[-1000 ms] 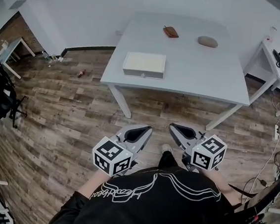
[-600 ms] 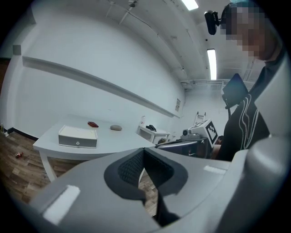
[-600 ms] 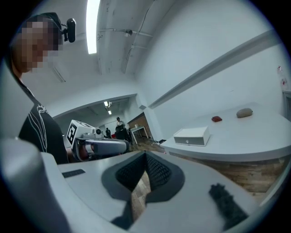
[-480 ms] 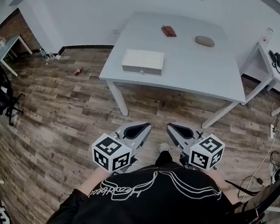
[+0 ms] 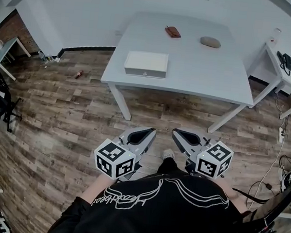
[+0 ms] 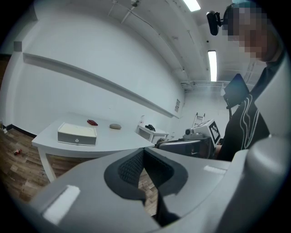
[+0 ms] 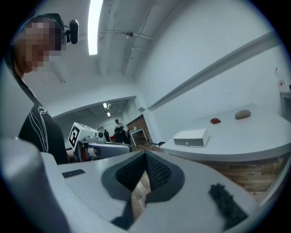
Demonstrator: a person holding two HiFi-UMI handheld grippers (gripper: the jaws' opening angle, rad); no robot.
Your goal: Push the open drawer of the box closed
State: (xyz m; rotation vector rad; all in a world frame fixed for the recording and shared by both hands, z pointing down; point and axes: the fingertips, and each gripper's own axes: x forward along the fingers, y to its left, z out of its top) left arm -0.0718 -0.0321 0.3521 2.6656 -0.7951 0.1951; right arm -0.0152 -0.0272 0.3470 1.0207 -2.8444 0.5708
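One box point(image 5: 146, 64), one red item point(image 5: 171, 31), one grey lump point(image 5: 210, 41) — two claws, left claw point(image 5: 148, 132), right claw point(image 5: 179, 133)

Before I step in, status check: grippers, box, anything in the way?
Left gripper, right gripper shut, empty. Box on table, far off; drawer state unclear. Nothing in between.

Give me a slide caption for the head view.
Left gripper and right gripper, both shut and empty, held short of the white table bearing the box.

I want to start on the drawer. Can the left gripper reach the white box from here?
Probably not: the left gripper is held by the person's body, with wood floor before the table. Nothing blocks the white box near its edge.
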